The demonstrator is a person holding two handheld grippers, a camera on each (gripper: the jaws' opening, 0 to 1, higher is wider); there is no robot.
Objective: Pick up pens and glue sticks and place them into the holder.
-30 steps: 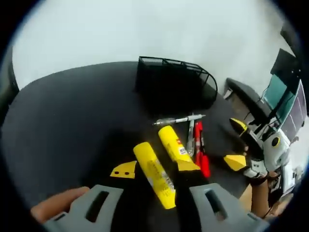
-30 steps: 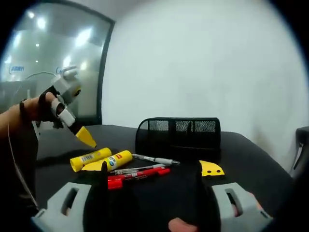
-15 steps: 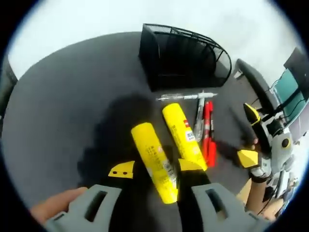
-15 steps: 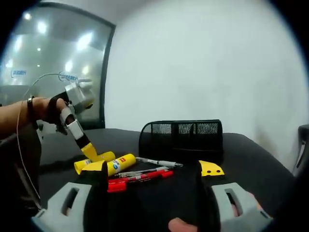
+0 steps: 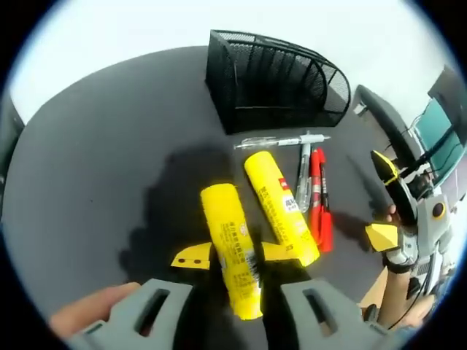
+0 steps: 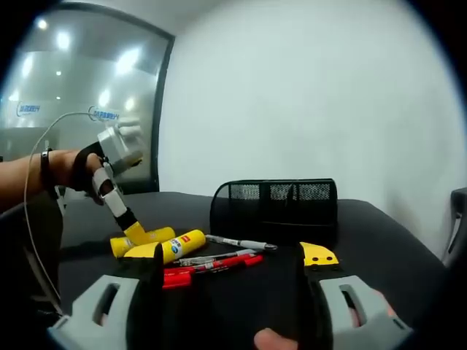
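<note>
Your left gripper (image 5: 233, 257) has dropped around the nearer glue stick (image 5: 230, 246), jaws wide either side, holder (image 5: 273, 80) at twelve o'clock; close now. Right gripper (image 6: 232, 261) waits wide, empty.

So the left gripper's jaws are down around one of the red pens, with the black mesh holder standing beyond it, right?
Not the red pens. In the left gripper view, the left gripper has its yellow-tipped jaws on either side of a yellow glue stick; the pens lie further off, past the second glue stick. The black mesh holder does stand beyond.
</note>
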